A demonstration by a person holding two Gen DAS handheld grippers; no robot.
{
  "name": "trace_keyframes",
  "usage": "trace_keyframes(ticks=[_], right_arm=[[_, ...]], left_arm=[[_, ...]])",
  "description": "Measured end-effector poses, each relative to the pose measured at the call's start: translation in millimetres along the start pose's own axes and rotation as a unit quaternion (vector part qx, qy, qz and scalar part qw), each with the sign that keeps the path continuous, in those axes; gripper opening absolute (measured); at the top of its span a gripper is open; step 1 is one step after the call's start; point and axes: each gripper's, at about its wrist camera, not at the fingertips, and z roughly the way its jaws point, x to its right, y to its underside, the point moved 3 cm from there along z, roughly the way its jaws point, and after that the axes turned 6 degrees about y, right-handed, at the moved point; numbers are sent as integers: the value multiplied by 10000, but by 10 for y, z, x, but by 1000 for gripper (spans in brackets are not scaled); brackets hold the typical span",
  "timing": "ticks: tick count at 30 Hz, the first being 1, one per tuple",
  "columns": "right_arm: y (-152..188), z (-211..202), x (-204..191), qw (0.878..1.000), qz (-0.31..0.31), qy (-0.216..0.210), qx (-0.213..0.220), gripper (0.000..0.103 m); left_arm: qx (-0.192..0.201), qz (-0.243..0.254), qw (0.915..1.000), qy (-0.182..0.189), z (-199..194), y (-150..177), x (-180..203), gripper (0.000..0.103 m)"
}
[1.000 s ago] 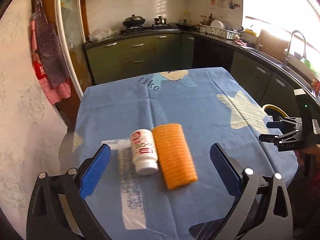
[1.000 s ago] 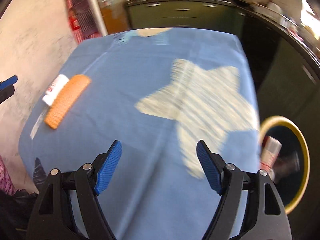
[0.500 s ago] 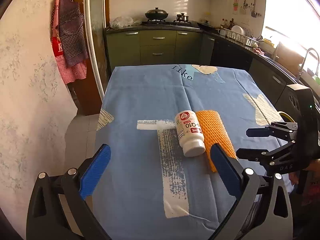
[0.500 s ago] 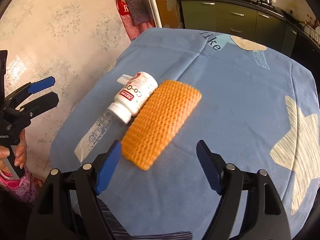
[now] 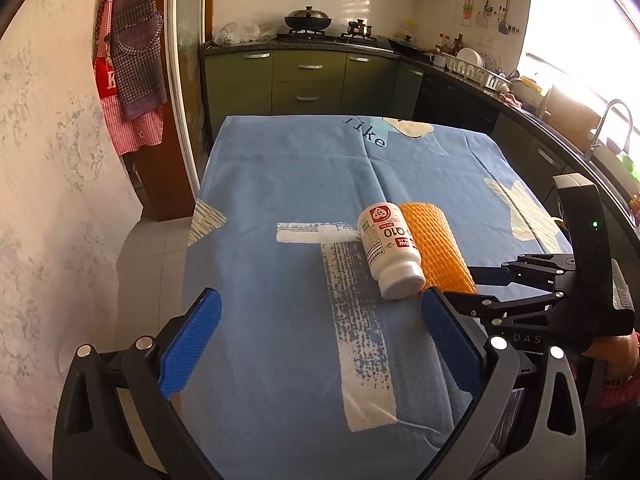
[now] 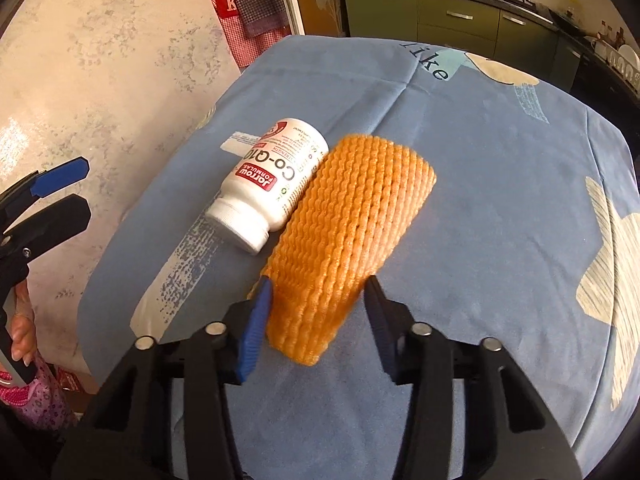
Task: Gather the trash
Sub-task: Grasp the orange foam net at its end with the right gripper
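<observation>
An orange foam net sleeve [image 6: 348, 216] lies on the blue tablecloth [image 6: 500, 200], with a white pill bottle [image 6: 272, 184] on its side touching the sleeve's left edge. My right gripper [image 6: 316, 320] straddles the sleeve's near end. Its jaws are closing and both blue pads touch the foam's sides. The left wrist view shows the bottle [image 5: 390, 250], the sleeve [image 5: 436, 244] and the right gripper [image 5: 472, 284] at its near end. My left gripper [image 5: 320, 340] stands open above the cloth, short of the bottle and to its left, with nothing between its fingers.
The table [image 5: 280, 184] ends near a pale wall [image 5: 60, 200] on the left. Green kitchen cabinets [image 5: 308, 80] stand behind it, and a counter with a sink [image 5: 612, 128] runs along the right. A checked apron [image 5: 132, 72] hangs by the door frame.
My right gripper swung left across the table from the star print to the orange sleeve and narrowed its jaws around it. The left gripper shifted so the bottle now sits right of centre.
</observation>
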Motion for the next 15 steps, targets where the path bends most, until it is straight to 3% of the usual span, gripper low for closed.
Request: trace_keyframes(ticks=[4, 15], right_arm=[[24, -108, 76, 9999, 73, -102, 107, 14], [245, -492, 481, 9980, 448, -45, 433, 12]], left_arm=[[-43, 50, 10000, 15, 30, 24, 37, 98], [-116, 289, 9995, 48, 88, -3, 257, 98]])
